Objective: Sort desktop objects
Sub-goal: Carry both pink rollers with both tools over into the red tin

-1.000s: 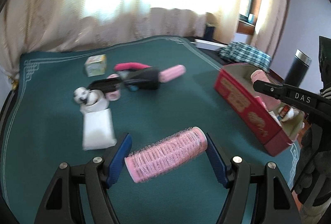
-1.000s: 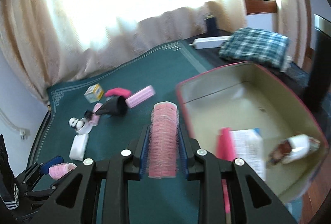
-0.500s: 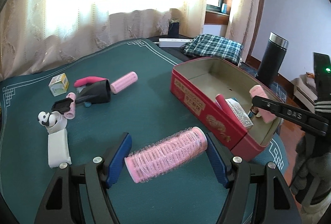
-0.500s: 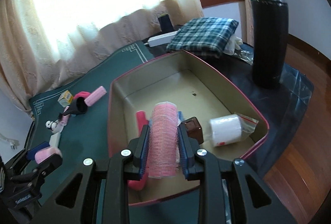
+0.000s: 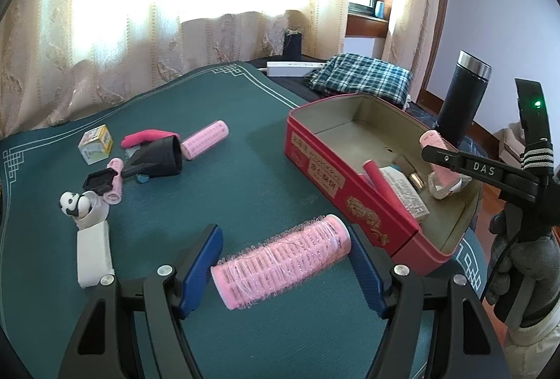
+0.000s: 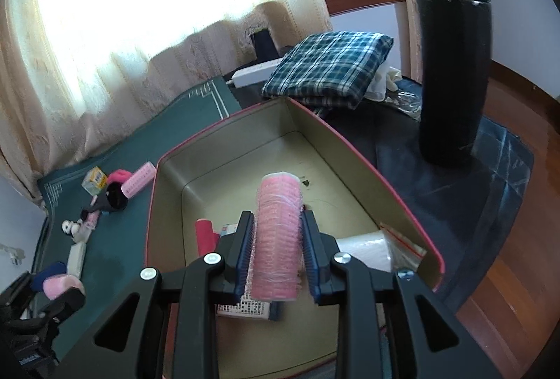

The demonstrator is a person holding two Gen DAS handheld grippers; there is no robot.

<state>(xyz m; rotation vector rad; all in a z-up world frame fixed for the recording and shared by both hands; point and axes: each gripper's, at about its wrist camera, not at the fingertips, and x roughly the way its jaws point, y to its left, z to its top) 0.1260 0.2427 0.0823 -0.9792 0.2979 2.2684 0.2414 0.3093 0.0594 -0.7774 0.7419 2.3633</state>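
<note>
While both grippers carry pink hair rollers, the red tin [image 6: 385,176] lies open on the counter [image 5: 227,176] beneath the right one.
The right gripper [image 6: 278,251] hangs over the tin's inside; its jaws have just been opening slightly, one roller [image 6: 278,239] upright between the pads, still touching. The left gripper [image 5: 285,268], just beside the tin, clamps another roller [image 5: 283,261] endwise across its half-open jaws.
</note>
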